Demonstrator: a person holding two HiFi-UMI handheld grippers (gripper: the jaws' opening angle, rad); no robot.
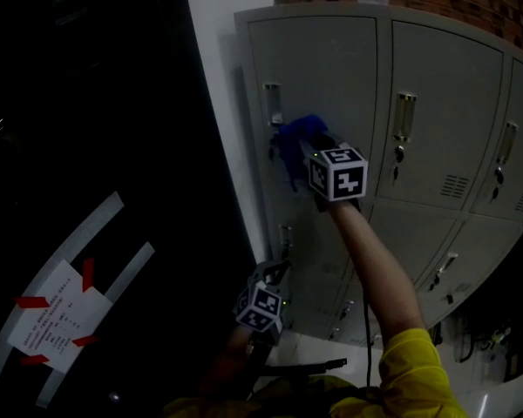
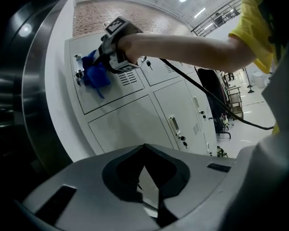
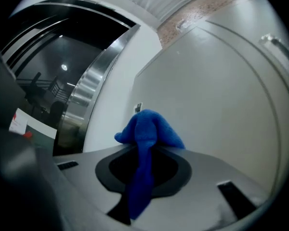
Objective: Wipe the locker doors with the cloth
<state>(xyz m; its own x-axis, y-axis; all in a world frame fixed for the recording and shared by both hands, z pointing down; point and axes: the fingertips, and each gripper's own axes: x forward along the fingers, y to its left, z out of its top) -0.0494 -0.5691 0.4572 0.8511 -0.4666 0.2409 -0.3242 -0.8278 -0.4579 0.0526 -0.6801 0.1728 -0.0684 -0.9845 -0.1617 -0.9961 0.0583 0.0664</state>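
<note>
Cloth: my right gripper [image 3: 143, 150] is clenched on the blue fabric cloth [image 3: 147, 131], pressing it against the top-left grey metal locker door [image 1: 331, 68].
Spare: my left gripper [image 2: 143, 150] hangs beside the lower lockers [image 1: 401, 233], jaws together, empty.
Contents: all doors closed, insides hidden.

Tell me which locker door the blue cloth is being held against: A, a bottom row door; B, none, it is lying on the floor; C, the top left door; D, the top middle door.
C: the right tool grips the blue cloth and holds it against the top left door of the locker bank.
</note>
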